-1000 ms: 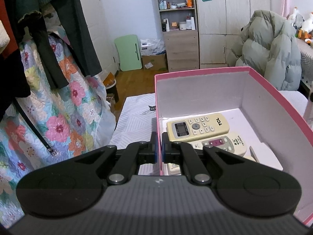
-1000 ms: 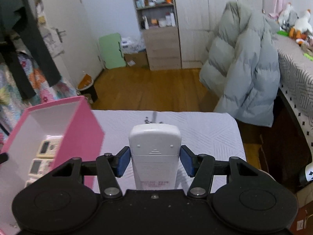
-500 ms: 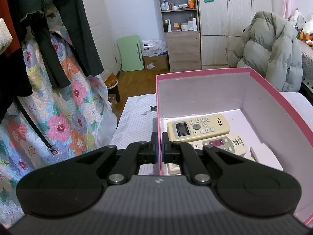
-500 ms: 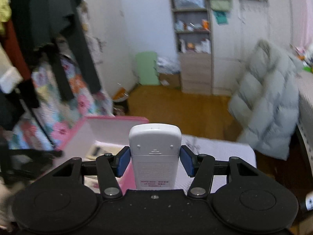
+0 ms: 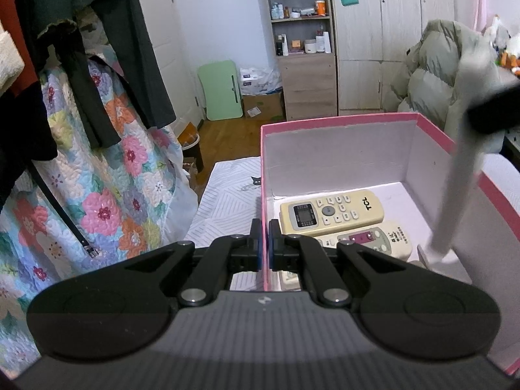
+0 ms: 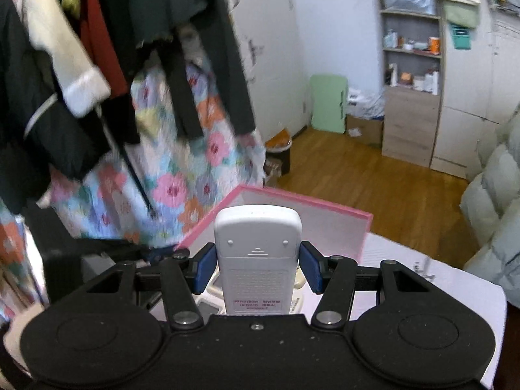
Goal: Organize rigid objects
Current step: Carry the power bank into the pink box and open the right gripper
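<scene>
The right tool is clamped on a white remote, its blue pads pressing the remote's two long edges, the back of the remote facing up and its front end sticking out past the pads. From the left wrist view the same remote shows as a blurred pale bar slanting down over the right-hand wall of the pink box, its lower end inside the box, close to the floor.

The left tool is closed flat on the box's left wall, one pad inside and one outside, which pins the box in place on the bench.

Inside the box, a cream remote lies against the far wall, and a second remote lies just beside it on the near side. The free floor lies right of these two, toward the right wall (a pale object already lies there, too blurred to name).

The step in hand looks like laying the held remote into the box. To do it well, I would level the remote so it runs parallel to the two already lying there, lower it until its underside rests on the floor or the neighbouring remote, and only then part the pads. Letting go at this slant would likely tip it against the wall. The left tool should keep its hold on the wall so the box does not slide.
</scene>
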Tool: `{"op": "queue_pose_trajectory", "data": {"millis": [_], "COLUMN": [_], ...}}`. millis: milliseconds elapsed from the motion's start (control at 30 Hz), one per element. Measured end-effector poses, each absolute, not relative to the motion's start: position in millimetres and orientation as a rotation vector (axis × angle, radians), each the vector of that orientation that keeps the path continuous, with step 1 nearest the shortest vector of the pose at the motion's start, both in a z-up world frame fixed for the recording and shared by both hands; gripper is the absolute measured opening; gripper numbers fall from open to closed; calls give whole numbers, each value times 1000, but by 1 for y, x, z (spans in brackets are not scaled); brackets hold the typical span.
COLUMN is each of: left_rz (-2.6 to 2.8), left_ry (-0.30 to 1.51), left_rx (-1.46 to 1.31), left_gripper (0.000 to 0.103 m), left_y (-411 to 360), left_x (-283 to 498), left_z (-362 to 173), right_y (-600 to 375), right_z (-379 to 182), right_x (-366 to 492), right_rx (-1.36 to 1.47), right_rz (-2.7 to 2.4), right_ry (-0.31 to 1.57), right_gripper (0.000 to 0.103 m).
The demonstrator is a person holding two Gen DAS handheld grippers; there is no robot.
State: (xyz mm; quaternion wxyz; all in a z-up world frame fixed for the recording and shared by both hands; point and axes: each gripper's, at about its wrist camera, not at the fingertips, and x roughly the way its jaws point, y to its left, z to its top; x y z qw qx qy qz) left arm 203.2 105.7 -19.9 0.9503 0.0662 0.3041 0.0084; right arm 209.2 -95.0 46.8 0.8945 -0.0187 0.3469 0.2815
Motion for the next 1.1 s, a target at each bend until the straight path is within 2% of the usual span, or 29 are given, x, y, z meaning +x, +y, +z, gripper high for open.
{"op": "queue_pose_trajectory", "data": {"millis": [100,400,533,767,1100], "left_rz": [14,11,9,-2,0], "left_ry": [618,630,621,620,617], "left_rx": [111,78,77,61,71], "left_gripper": [3,3,3,3,3], "left_y": [108,110,111,111,109], "left_x": [203,203,202,202,202], "left_z": [-20,-21,-21,-22,-22], "right_y": [-83,-54,-43,-51,-63], "right_z": [30,18,-9,0,-18], "right_x": [221,243,248,209,191], "right_rx": [-31,-64,-177,-289,-290], "right_rz": [591,521,487,519,491], "right_ry": [762,606,708,761,819], "right_gripper": [60,60,60,60,61]}}
